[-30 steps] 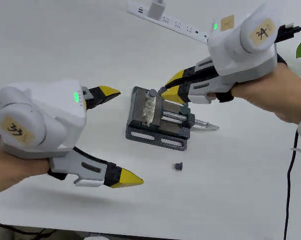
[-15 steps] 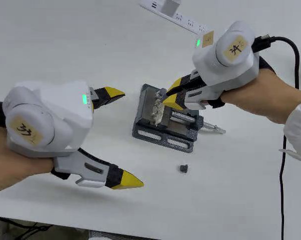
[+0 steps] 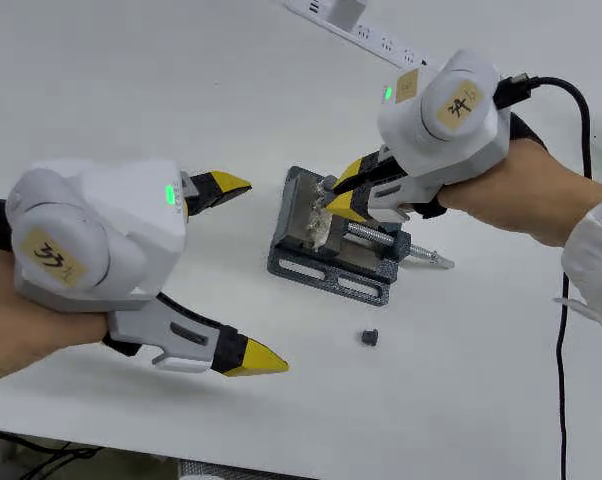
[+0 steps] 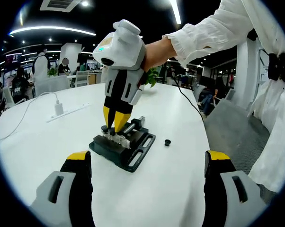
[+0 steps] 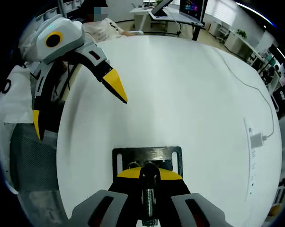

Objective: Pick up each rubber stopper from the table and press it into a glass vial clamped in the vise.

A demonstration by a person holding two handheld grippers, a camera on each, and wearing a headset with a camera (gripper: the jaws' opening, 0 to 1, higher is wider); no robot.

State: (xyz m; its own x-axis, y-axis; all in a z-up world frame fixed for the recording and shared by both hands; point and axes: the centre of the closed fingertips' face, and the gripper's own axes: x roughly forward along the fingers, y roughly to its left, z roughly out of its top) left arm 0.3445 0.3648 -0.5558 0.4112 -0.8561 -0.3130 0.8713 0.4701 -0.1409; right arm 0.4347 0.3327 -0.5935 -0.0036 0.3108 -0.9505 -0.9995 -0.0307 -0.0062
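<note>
A white bench carries a dark grey metal vise at its middle, with clear glass vials clamped in it. The right gripper has its fingers pinching a small dark rubber stopper at the vise's far end. A second dark stopper lies loose on the bench, nearer and to the right of the vise. The left gripper, well to the left, has its fingers spread wide.

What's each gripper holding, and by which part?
Right gripper pinches a stopper by its sides, over the vise. Left gripper is open, empty.

Left claw yellow-tipped, stopper black, vise dark grey.
</note>
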